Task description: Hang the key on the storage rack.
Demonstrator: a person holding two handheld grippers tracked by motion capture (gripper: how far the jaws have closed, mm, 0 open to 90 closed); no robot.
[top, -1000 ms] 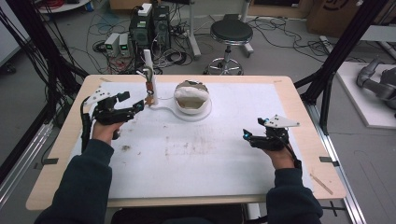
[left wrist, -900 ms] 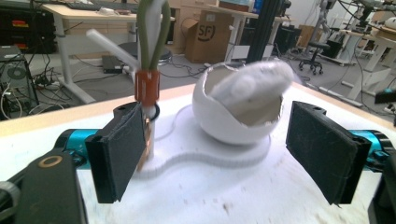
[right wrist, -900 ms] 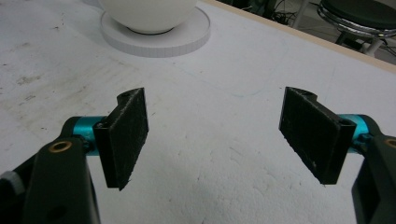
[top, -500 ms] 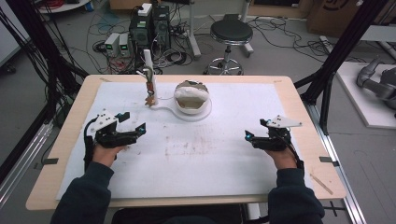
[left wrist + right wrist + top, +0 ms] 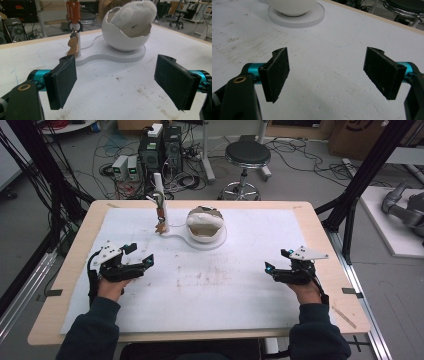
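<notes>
A white egg-shaped bowl (image 5: 205,226) holding white fluff (image 5: 136,10) stands on a flat white base (image 5: 172,238) at the table's back middle. On the same base rises a thin post (image 5: 159,185) with an orange label (image 5: 73,10), and a small tan charm (image 5: 73,47) hangs from it. My left gripper (image 5: 140,253) rests open at the left of the white mat, apart from the base, with nothing between its black pads (image 5: 63,80). My right gripper (image 5: 276,261) is open over the mat's right side, also holding nothing. Its view catches the bowl's underside (image 5: 292,6) and the base (image 5: 297,19).
A stained white mat (image 5: 215,285) covers most of the wooden table (image 5: 320,227). Behind the table stand a stool (image 5: 247,155), electronics boxes (image 5: 160,147) and loose cables on the floor. Black frame posts (image 5: 360,185) flank the table.
My left gripper has drawn back from beside the post toward the table's near edge and stays open. The right gripper has hardly moved.
</notes>
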